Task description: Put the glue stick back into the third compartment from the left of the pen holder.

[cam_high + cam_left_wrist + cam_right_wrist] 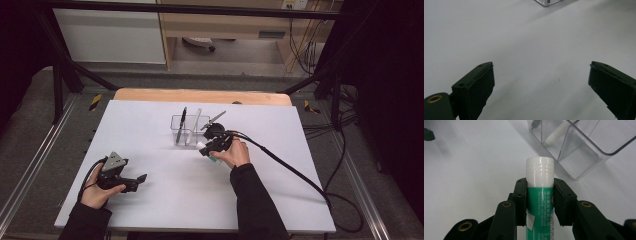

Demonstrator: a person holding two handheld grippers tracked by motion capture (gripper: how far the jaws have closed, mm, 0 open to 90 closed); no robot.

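Glue stick (540, 195), green-bodied with a white cap, sat clamped between the jaws of the right gripper (540, 192), which pressed on its sides just below the cap, the stick's long axis running along the jaws and the cap pointing out past their tips. In the right gripper view the cap aimed toward the near corner of the clear organizer (584, 147), a divided plastic box standing just beyond and a little to the side of the stick, apart from it; one compartment looked bare, another held a white pen (554, 135). From the high view the right gripper (212, 146) hung just in front of the organizer (186, 131), at its right end, with the stick (209, 152) tilted and its capped end toward the box, where a black pen (182, 120), a pale one and scissors (215, 119) stood or leaned. The right hand (236, 154) was by far the nearer to the organizer; any drop into a compartment looked to depend on bringing the cap over the rim and turning the stick upright. The left gripper (131, 182) rested well short of the organizer, toward the table's (150, 210) near left corner, its jaws wide apart with nothing between them, in the left hand (95, 192).
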